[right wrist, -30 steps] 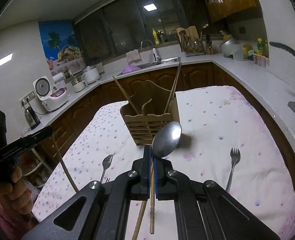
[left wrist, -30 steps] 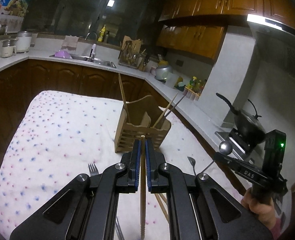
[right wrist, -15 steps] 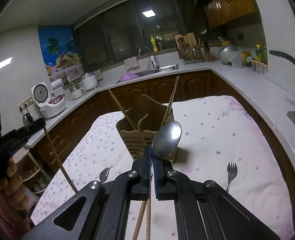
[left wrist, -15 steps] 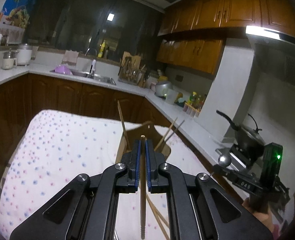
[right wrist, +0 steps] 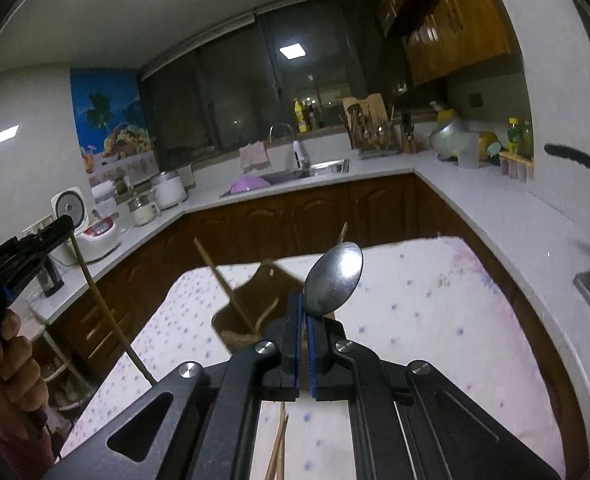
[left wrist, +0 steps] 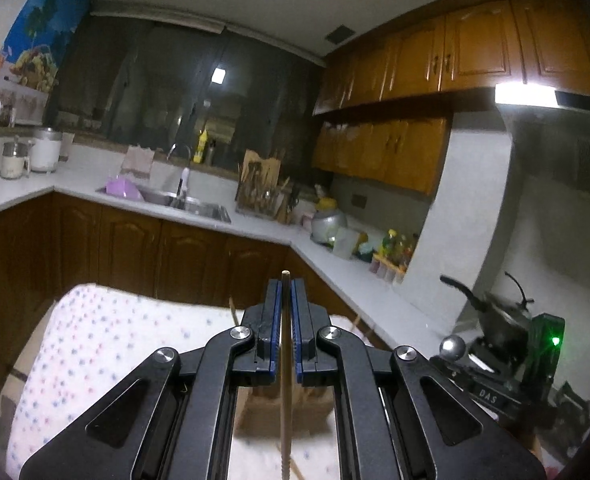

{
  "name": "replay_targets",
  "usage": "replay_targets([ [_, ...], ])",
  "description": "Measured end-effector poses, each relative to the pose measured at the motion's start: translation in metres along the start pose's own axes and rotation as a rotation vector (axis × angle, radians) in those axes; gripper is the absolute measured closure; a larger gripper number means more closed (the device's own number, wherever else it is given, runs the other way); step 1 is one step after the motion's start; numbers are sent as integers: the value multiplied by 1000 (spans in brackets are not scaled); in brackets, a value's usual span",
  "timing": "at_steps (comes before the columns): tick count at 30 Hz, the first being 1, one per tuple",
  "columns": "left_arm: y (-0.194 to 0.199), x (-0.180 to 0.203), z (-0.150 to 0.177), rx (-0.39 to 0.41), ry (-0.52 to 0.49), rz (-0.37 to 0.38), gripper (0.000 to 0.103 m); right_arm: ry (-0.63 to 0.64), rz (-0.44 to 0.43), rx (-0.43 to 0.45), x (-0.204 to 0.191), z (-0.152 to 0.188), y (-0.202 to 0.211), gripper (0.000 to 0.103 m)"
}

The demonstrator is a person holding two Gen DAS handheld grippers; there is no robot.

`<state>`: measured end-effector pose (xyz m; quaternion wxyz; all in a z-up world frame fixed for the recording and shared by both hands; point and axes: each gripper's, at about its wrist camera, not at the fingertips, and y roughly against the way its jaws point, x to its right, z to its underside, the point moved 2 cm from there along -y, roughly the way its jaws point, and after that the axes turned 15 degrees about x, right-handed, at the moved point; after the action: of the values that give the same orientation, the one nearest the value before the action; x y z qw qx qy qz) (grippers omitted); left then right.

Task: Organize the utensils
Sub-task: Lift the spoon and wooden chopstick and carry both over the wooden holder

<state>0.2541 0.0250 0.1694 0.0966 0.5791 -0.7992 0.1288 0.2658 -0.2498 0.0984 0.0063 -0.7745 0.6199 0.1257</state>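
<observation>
My left gripper (left wrist: 285, 292) is shut on a wooden chopstick (left wrist: 285, 400) whose tip pokes just past the pads. The same left gripper (right wrist: 61, 226) shows at the left edge of the right wrist view, the chopstick (right wrist: 107, 316) hanging slantwise below it. My right gripper (right wrist: 303, 308) is shut on the neck of a metal spoon (right wrist: 335, 280), bowl up. The wooden utensil holder (right wrist: 251, 304) stands on the table just beyond it with chopsticks (right wrist: 223, 280) leaning inside. In the left wrist view the holder (left wrist: 279, 412) is mostly hidden behind the fingers.
The dotted white tablecloth (right wrist: 435, 320) covers the table. Two loose chopsticks (right wrist: 279, 448) lie under my right gripper. A white counter (right wrist: 495, 208) runs behind and to the right, with a sink (right wrist: 319, 168). A wok (left wrist: 499, 324) sits on the stove, a rice cooker (right wrist: 79, 216) far left.
Both grippers have risen with the chopstick and the spoon still held. The holder has sunk lower in both views, and the forks on the cloth have dropped out of sight.
</observation>
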Motion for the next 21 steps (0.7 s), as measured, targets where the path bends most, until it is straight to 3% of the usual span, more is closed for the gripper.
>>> replay_targets([
  [11,-58,-14,-18,102,35,-30,99,17,37,30,9,-20,-51,101],
  [21,-95,-40,18,80,82,-116,99,40,62,-8,16,3,-88,101],
])
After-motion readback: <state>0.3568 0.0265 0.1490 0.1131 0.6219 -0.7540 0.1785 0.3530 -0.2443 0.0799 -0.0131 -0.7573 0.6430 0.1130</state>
